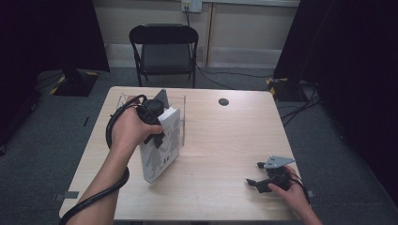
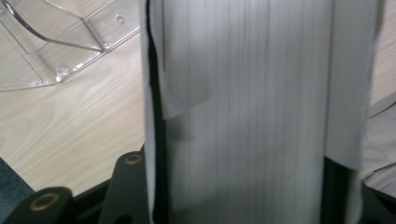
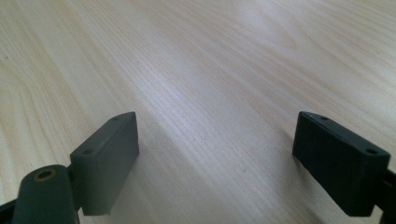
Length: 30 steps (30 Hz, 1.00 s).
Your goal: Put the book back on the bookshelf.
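High view: left gripper [image 1: 157, 123] clamps the book [image 1: 162, 150] — lifted, tilted, just in front of the clear stand [image 1: 180, 105], not yet slotted; right gripper [image 1: 260, 180] rests released.

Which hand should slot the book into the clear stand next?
Left, I'd say. The left gripper already clamps the book upright beside the clear stand. The right gripper rests open and empty far across the table.

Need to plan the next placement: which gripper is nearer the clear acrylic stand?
Left. The left gripper, clamped on the white book, is right beside the clear acrylic stand; the right gripper rests open at the table's near right.
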Available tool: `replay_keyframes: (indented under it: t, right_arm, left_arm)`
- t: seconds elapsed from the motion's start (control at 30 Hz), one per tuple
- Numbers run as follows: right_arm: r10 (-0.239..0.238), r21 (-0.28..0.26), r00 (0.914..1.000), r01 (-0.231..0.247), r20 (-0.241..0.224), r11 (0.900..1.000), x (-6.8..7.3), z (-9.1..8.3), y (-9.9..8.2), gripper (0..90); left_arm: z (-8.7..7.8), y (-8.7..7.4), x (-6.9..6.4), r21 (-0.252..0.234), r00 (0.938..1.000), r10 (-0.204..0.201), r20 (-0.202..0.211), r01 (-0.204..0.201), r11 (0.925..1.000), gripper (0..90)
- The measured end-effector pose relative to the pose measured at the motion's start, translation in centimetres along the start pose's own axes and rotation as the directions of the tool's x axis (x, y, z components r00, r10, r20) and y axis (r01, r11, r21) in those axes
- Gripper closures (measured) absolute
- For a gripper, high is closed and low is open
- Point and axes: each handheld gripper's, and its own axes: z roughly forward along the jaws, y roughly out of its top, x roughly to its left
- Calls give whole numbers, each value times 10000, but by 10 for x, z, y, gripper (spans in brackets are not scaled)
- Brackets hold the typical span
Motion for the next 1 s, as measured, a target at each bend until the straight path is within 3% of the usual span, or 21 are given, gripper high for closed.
replay_keyframes:
  t: [0.67,1.0]
  right_arm:
    - [-7,-1,10000,7,-7,10000,0,0,0,140]
    - [-2,-10,10000,2,-21,10000,0,0,0,140]
  left_arm:
    - [3,22,-2,24,9994,-243,-238,244,9997,531]
    - [5,27,3,-49,9975,-655,-263,654,9978,531]
